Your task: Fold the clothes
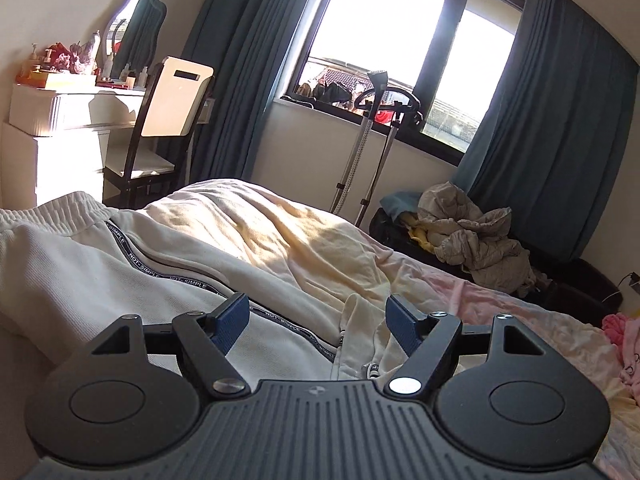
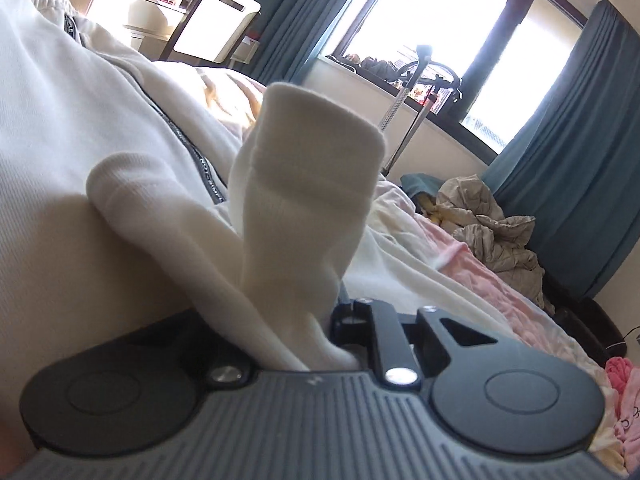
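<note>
White trousers (image 1: 72, 272) with a lettered side stripe lie across the bed (image 1: 500, 304); I count one pair, cut off at the left. My right gripper (image 2: 320, 320) pinches a white ribbed cuff (image 2: 308, 184) that hides its fingertips. My left gripper (image 1: 318, 320) hovers wide open, empty. Two curtains (image 1: 560, 120) frame the window.

Ribbed white knit cuffs of cream cotton track trousers (image 2: 312, 184) rise at twelve o'clock from the matt black plastic right gripper (image 2: 320, 332), whose grooved grey housing carries polished metal pivot pins. Blue ridged rubber pads (image 1: 230, 322) line the left gripper (image 1: 318, 322) above a crumpled cream cloth bedsheet (image 1: 280, 232); heavy matt teal fabric curtains (image 1: 560, 120) hang at two o'clock.
</note>
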### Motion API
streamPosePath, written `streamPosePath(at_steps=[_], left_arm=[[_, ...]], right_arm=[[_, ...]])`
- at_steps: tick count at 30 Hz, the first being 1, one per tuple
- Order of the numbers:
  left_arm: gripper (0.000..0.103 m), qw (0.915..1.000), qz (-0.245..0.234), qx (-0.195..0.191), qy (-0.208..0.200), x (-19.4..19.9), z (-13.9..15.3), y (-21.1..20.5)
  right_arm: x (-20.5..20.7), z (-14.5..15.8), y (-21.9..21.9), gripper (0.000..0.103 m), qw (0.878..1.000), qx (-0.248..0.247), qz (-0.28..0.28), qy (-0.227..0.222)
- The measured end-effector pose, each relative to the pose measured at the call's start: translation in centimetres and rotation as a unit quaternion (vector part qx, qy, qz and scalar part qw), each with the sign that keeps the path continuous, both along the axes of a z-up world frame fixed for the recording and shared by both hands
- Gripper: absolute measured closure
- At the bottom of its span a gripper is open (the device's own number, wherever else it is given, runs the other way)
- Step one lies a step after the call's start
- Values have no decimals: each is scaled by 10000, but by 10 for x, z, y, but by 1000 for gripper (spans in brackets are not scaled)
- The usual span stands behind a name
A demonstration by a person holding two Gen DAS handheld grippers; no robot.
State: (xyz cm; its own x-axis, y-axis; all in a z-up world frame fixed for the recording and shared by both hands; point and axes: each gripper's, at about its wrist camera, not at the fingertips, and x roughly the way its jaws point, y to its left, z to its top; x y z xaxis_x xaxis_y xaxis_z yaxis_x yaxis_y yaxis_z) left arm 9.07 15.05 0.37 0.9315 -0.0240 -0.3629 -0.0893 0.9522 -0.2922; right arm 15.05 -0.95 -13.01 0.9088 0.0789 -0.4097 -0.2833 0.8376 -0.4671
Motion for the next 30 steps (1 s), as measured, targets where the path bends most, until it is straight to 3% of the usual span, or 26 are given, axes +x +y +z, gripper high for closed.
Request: streamPosePath(at_steps=[8,10,14,19,22,26,30], left_arm=[[25,9996,-164,-43,218,9,-12,-4],[25,9995,-235,-23,228,9,-13,-8],[25,9985,-479,-33,256,9,-18,-15],[26,9966,-766,-64,293,10,-25,-25],[27,9955,-890,-80,325,11,-29,-29],[27,9958,-786,-72,474,12,-32,-33],[26,9957,-725,9,578,13,-34,-37]], right_arm=[[-1,36,4,67,9950,313,622,716],[-10,43,-4,56,9925,415,779,846],[-35,58,-25,53,9874,569,1070,1017],[-65,78,-73,48,9809,1221,1197,925],[-71,81,-113,48,9786,1780,757,699],[-57,71,-162,48,9579,2748,-329,761],[-36,51,-174,48,9470,2908,-765,1128]])
